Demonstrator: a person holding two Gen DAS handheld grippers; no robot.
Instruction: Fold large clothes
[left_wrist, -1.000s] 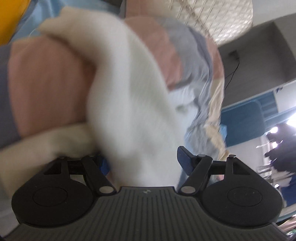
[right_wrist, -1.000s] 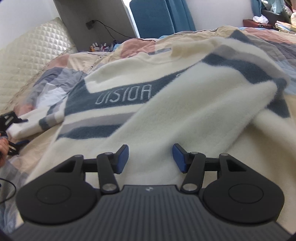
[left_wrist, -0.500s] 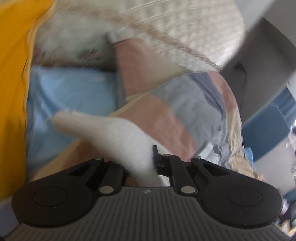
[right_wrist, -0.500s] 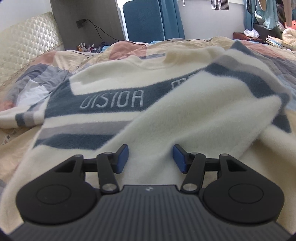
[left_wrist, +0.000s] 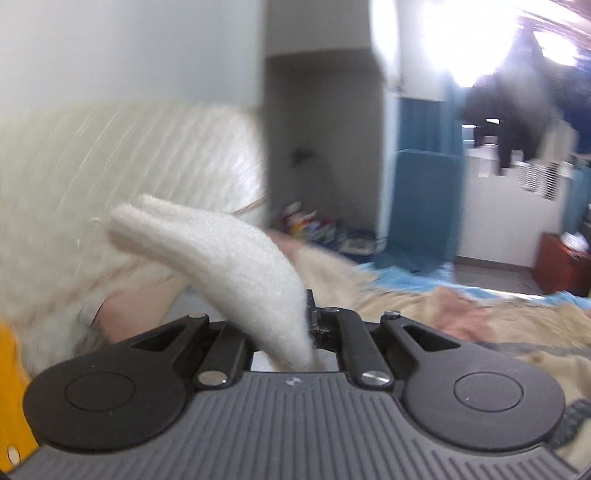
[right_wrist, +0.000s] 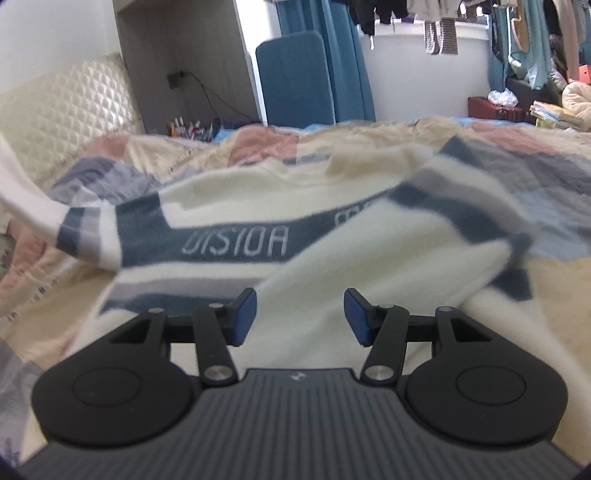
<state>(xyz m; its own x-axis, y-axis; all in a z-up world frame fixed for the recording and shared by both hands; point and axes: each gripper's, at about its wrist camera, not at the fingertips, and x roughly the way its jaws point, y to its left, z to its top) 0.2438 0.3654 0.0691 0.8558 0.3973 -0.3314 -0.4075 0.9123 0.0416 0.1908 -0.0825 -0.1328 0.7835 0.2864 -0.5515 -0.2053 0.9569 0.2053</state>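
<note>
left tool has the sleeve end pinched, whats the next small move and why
Probably carry the sleeve end across onto the sweater body. The left tool is shut on it, and the sleeve stretches off the sweater's left side, while the right tool hangs open above the front.

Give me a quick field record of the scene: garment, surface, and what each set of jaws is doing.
garment: cream fleece sweater with navy and grey stripes and lettering, spread partly folded
surface: patchwork quilt on a bed
left gripper: jaws shut on the sweater's white cuff
right gripper: jaws apart, nothing gripped, over the sweater's cream body
background: quilted headboard, blue curtain
image quality: left wrist view heavily blurred
</note>
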